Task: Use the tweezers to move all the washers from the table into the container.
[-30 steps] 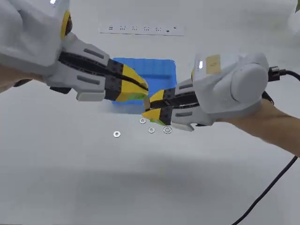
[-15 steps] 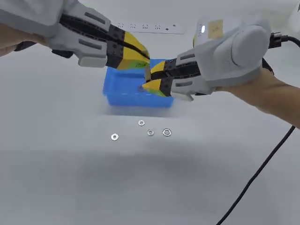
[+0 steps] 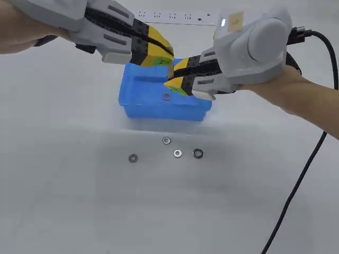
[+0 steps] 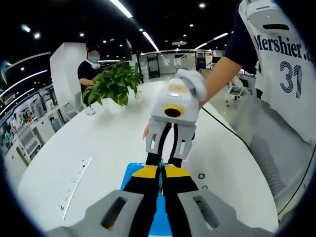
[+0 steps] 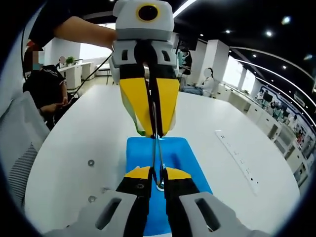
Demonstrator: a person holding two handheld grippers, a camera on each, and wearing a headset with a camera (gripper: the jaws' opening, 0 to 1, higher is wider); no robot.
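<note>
The right gripper's [image 5: 157, 174] fingers are closed on the thin tweezers [image 5: 156, 148]. The left gripper's [image 4: 161, 173] fingers pinch the same tweezers from the far left. Both hang over the blue container [image 3: 159, 112]. 1 washer [image 3: 167, 97] lies inside it. Nearer, on the white tabletop [image 3: 79, 201], a lone washer [image 3: 133, 158] sits left of 3 washers [image 3: 177, 153].

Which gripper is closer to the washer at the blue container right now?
Right. The right gripper has its jaw tips just above the washer, at the working end of the tweezers. The left gripper holds the tweezers' other end, farther back over the blue container.
</note>
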